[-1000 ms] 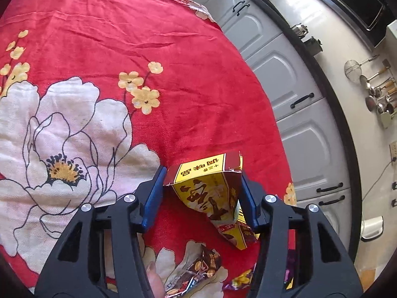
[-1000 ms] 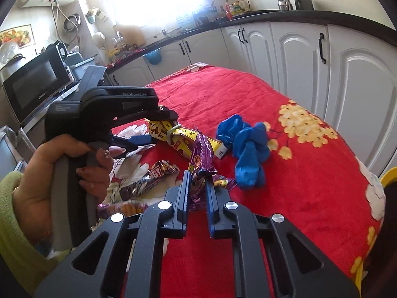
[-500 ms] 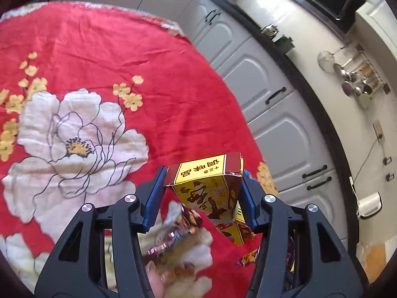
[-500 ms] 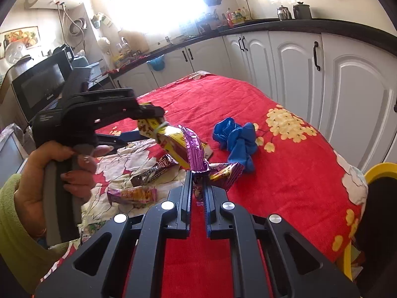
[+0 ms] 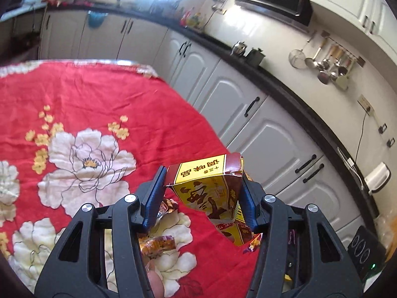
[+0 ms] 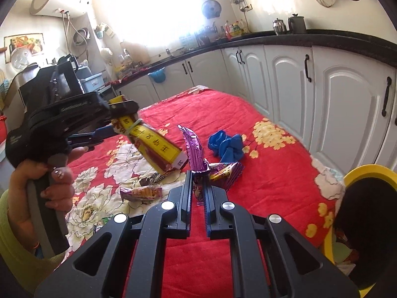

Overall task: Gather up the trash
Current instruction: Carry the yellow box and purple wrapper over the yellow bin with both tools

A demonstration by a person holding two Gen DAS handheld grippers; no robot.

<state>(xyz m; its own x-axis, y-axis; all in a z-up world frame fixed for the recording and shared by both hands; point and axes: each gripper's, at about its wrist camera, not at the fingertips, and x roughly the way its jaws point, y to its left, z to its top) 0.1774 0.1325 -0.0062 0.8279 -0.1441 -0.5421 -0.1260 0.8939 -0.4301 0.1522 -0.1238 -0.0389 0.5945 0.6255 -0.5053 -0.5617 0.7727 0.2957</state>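
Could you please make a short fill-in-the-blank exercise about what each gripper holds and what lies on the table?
1. The left gripper is shut on a yellow and red ____.
2. The right gripper pinches a ____ foil wrapper.
3. The crumpled glove on the red tablecloth is ____.

Missing words: carton; purple; blue

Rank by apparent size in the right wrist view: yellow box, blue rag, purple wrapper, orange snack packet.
1. yellow box, though it is lifted nearer the camera.
2. blue rag.
3. purple wrapper.
4. orange snack packet, close to the wrapper, so that order is unsure.
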